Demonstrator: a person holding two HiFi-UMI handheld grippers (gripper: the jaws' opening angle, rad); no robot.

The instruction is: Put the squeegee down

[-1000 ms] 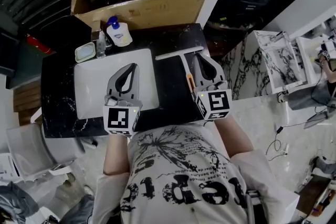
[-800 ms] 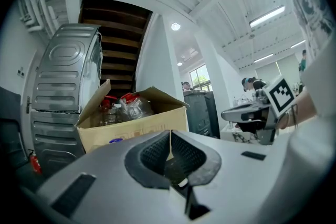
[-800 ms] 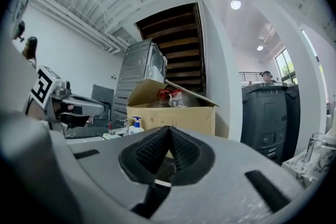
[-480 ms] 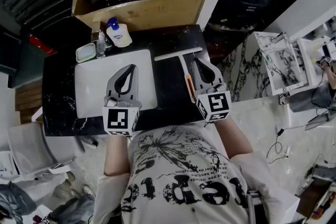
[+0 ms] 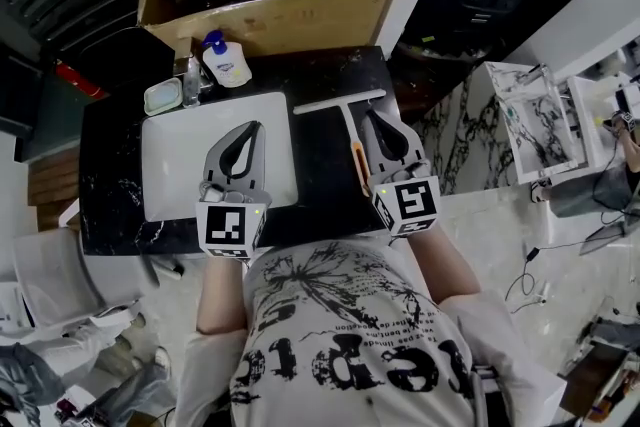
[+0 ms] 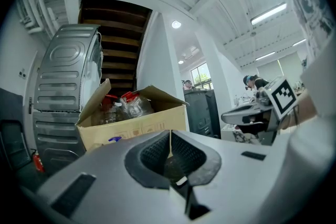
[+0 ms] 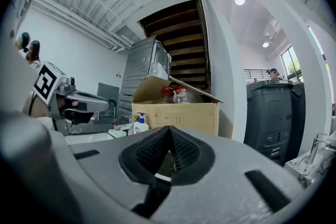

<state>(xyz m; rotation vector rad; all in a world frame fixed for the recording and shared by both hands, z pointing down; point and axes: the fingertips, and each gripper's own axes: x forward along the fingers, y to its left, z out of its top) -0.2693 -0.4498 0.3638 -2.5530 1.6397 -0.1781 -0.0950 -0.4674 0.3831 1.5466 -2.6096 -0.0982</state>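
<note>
Left grey 2-jaw gripper (image 5: pixel 249 127): jaws pressed together, nothing between them, over white rectangular sink (image 5: pixel 170 165). Right grey 2-jaw gripper (image 5: pixel 373 114): jaws likewise pressed together, empty, right of sink above black marble counter (image 5: pixel 320 75). White T-shaped squeegee with orange-ended handle (image 5: pixel 350 127) lies flat on counter just right of sink, handle just beside that gripper, blade at far end. Beyond sink: white pump bottle (image 5: pixel 228 65), open cardboard box (image 5: pixel 270 23).

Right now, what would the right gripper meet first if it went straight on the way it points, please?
Likely the brown cardboard box, dead ahead of the shut right gripper. The white squeegee with the orange handle lies just before its tips, possibly below that line.
</note>
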